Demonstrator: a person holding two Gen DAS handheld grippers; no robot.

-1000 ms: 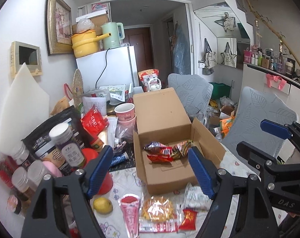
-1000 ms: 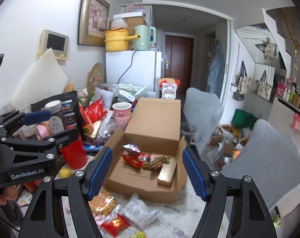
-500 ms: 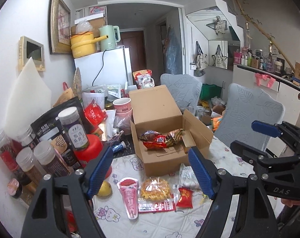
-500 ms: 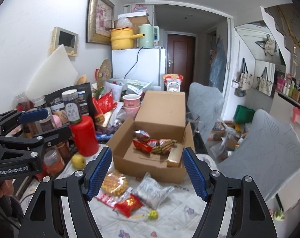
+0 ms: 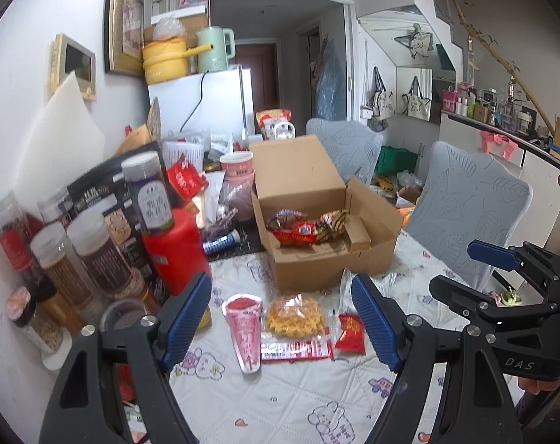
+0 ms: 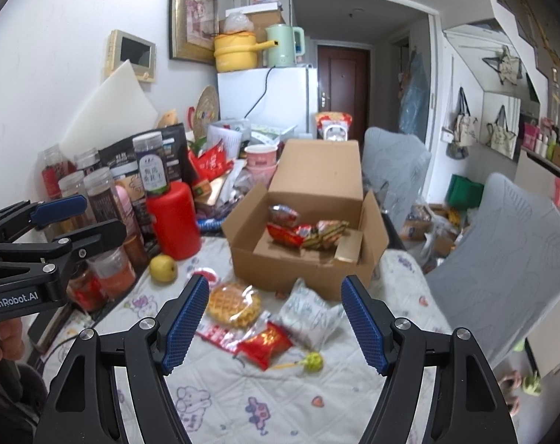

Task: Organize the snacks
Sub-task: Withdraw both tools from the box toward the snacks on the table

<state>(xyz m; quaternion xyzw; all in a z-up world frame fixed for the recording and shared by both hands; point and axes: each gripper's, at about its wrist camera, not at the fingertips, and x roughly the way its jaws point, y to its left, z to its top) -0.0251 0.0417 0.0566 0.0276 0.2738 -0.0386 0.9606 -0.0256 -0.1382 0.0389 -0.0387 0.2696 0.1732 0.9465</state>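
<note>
While both grippers hover with jaws apart and empty, the left gripper (image 5: 281, 320) faces the pink cone-shaped packet (image 5: 244, 327), the waffle pack (image 5: 294, 318) and the small red packet (image 5: 350, 333) on the quilted tablecloth (image 5: 280, 399). These look light, crinkly and slippery; the waffles seem crushable, so pinch sealed edges. Beyond, the open cardboard box (image 6: 302, 270) already holds wrapped snacks (image 6: 302, 231). The right gripper (image 6: 274, 320) overlooks them.

Loose snack packets (image 5: 294, 327) before open cardboard box (image 5: 328, 259) holding others.
</note>
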